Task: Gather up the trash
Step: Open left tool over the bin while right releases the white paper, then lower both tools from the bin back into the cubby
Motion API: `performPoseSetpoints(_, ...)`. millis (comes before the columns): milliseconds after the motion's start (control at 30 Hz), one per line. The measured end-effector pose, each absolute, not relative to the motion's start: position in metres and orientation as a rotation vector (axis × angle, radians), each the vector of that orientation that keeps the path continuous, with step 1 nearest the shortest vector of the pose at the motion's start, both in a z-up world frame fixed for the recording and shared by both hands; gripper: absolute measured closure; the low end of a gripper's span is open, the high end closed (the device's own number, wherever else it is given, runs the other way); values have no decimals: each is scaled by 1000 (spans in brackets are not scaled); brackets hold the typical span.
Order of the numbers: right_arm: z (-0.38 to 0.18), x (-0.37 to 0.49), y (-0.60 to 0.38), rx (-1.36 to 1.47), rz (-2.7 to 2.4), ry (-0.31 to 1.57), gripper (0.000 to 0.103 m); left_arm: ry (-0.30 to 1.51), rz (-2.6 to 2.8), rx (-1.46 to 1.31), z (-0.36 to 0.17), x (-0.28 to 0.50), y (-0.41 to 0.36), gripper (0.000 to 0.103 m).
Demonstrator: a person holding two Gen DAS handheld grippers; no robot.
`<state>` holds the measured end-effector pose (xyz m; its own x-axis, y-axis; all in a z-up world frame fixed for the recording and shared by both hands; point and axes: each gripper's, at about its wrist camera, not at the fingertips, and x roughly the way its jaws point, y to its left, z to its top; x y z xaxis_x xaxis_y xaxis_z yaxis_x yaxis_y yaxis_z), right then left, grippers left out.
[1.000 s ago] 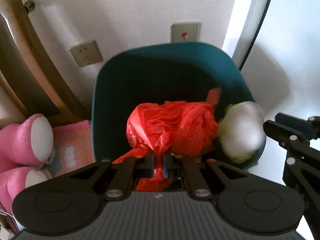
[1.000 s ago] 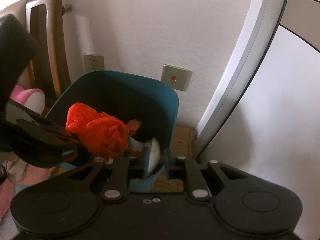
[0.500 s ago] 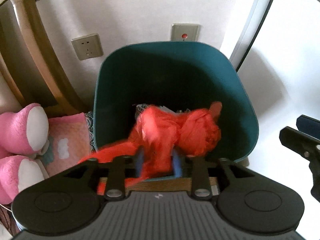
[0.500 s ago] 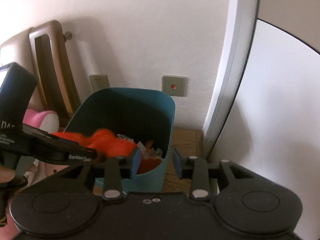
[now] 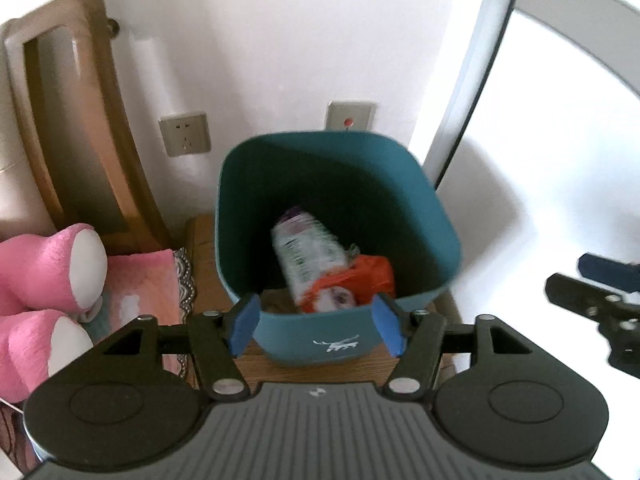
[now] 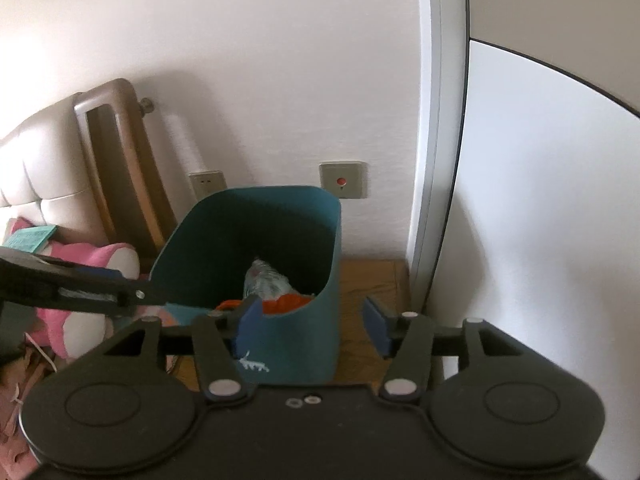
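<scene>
A teal trash bin [image 5: 436,216] stands on a wooden stand against the wall; it also shows in the right wrist view [image 6: 280,344]. Inside it lie an orange plastic bag [image 5: 360,276] and a crumpled printed wrapper [image 5: 308,252]. The bag [image 6: 286,303] and wrapper [image 6: 266,282] also show in the right wrist view. My left gripper [image 5: 316,328] is open and empty, above the bin's near rim. My right gripper [image 6: 308,330] is open and empty, in front of the bin's right side. The right gripper also shows at the right edge of the left wrist view [image 5: 592,300].
A pink plush toy [image 5: 48,272] and pink cloth [image 5: 140,280] lie left of the bin. A wooden headboard frame [image 5: 80,128] leans at the wall. Wall sockets [image 5: 185,133] sit behind the bin. A white door and frame [image 6: 440,160] stand at the right.
My left gripper opened and let go of the orange bag, which dropped into the bin. Both grippers pulled back and up from the bin. The right gripper opened wider.
</scene>
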<state>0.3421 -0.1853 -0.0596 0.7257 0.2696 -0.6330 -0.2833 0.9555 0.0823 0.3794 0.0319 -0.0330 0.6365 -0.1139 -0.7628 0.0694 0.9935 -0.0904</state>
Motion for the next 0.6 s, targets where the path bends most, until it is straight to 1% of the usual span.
performPoseSetpoints(33,-62,338,-186,-12,315,695,45,858,-108,-61,-31,370,34,32)
performPoseSetpoints(200,-86,317,-184,-7,365,710,43,809,-113,-84,-33,330,47,26)
performPoseSetpoints(267,-99,311,-182,-12,383,730,41,797,-115,-106,-40,316,54,23)
performPoseSetpoints(333,-116,307,-182,-16,408,759,40,793,-103,-127,-52,304,61,23)
performPoseSetpoints(400,-134,304,-180,-29,420,788,39,793,-81,-136,-66,295,65,19)
performPoseSetpoints(467,-151,304,-181,-24,425,824,39,795,-76,-154,-82,289,70,8)
performPoseSetpoints(533,-168,305,-183,-17,420,855,38,798,-73,-179,-101,285,74,2)
performPoseSetpoints(600,-189,306,-184,-13,413,890,38,804,-54,-192,-119,281,77,1)
